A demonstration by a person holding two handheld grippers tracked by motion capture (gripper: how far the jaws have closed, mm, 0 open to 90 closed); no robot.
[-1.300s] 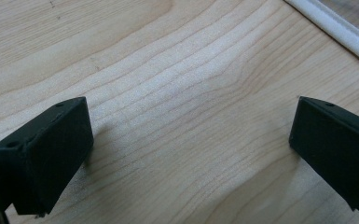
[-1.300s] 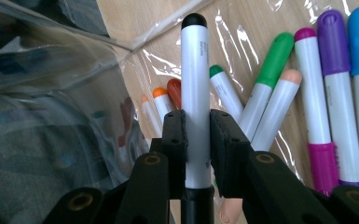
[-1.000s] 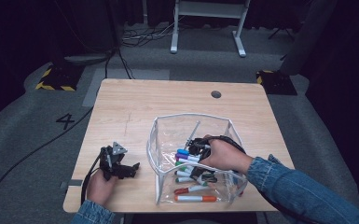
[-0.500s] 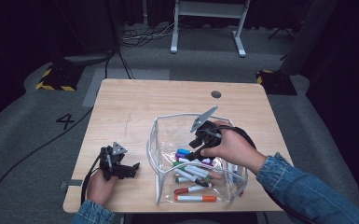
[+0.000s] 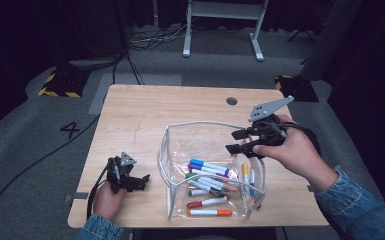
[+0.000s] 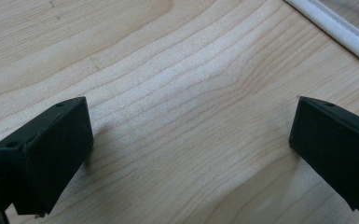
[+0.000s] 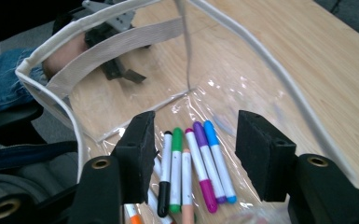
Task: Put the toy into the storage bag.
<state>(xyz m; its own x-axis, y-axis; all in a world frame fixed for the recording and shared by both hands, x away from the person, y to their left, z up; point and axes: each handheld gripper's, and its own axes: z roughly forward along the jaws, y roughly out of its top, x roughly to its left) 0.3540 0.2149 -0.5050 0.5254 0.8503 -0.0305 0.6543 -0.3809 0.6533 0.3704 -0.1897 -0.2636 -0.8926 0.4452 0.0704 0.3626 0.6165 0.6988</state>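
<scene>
In the high view a clear pouch (image 5: 177,150) with a white rim stands open at the lower middle of the frame, on the wooden bench (image 5: 145,115). Loose markers (image 5: 207,172) lie on its bottom: a blue one and a purple one side by side, a green one below them, then a red and an orange one (image 5: 211,212) nearest the lower edge, and a yellow one (image 5: 245,172) by the pouch's right wall.

The right tool (image 5: 236,141) is at the right of centre in the high view, held in the person's hand above the pouch's right side, its grey plate pointing to the upper right. Its jaws have just been opening and now stand wide apart with nothing between them. The right gripper view looks down between those jaws into the pouch, where black, green, purple and blue markers lie parallel under the gap.

The left tool (image 5: 139,181) rests low on the bench at the lower left of the high view, beside the pouch's left wall and apart from it. In the left gripper view its jaws are spread wide over bare wood, holding nothing, and a bit of the pouch's white rim (image 6: 335,32) crosses the upper right corner.
</scene>
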